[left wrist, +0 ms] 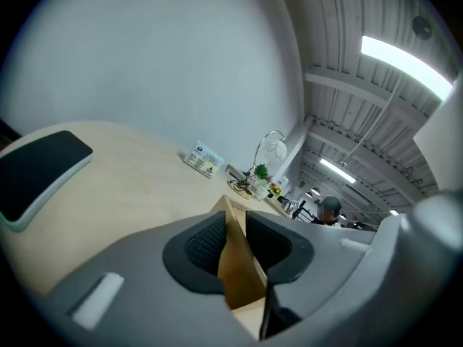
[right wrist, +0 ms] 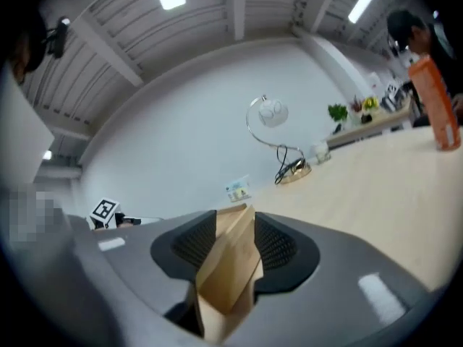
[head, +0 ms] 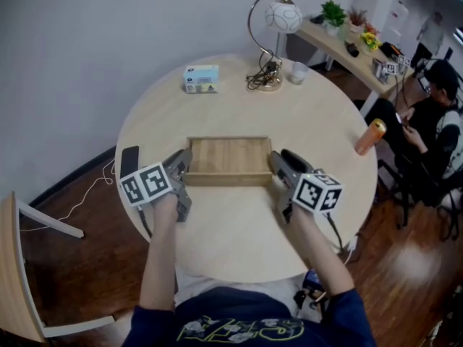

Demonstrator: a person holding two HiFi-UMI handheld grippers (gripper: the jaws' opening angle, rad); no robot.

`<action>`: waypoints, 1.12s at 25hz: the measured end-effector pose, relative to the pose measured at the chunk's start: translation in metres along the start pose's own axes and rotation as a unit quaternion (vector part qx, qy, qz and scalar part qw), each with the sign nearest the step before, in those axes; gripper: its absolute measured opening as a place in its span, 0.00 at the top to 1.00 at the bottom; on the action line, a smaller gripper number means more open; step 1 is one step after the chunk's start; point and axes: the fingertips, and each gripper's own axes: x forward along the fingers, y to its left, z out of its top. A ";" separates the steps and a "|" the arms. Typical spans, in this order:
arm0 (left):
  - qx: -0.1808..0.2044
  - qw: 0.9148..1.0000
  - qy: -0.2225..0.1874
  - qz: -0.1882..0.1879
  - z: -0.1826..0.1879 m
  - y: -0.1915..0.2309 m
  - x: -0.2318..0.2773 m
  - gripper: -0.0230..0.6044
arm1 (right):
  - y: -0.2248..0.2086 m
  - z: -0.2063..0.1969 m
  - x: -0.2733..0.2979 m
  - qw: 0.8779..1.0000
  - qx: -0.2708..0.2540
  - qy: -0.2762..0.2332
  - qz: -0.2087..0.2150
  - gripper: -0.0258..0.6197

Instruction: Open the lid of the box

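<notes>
Round wooden table point(head: 239, 230) fills most of my head view. The wooden box point(head: 228, 157) sits approx. at the table's centre, long side toward me, w/ a raised rim round a sunken middle. Can't tell if the lid's on or off.

Left gripper point(head: 182, 166) is at the box's 9 o'clock end, right gripper point(head: 276, 166) at its 3 o'clock end. Both have jaws spread. Each gripper view shows a thin wooden edge of the box standing between the pads, not pinched.

- Desk lamp point(head: 275, 27) at the table's 1 o'clock, cable bunched at its base.
- Small white-blue carton point(head: 200, 78) at 11.
- Black phone point(head: 129, 161) at 9, just beside the left gripper.
- Orange bottle point(head: 370, 136) at 3, near the table edge.
- Clear cup point(head: 298, 72) at the lamp's 3 o'clock.
</notes>
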 end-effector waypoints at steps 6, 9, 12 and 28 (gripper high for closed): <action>-0.009 0.999 -0.034 0.040 0.005 0.010 -0.019 0.86 | 0.018 -0.012 0.041 0.994 0.095 0.024 0.045 0.74; -0.035 0.996 -0.068 0.044 0.003 0.010 -0.027 0.85 | 0.011 -0.010 0.056 0.991 0.121 0.038 0.046 0.78; -0.055 0.991 -0.108 0.050 0.003 0.010 -0.031 0.85 | 0.003 -0.001 0.064 0.990 0.126 0.045 0.050 0.81; -0.173 0.950 -0.233 0.116 0.015 0.049 -0.060 0.98 | -0.079 0.024 0.007 0.990 0.128 0.017 -0.059 0.85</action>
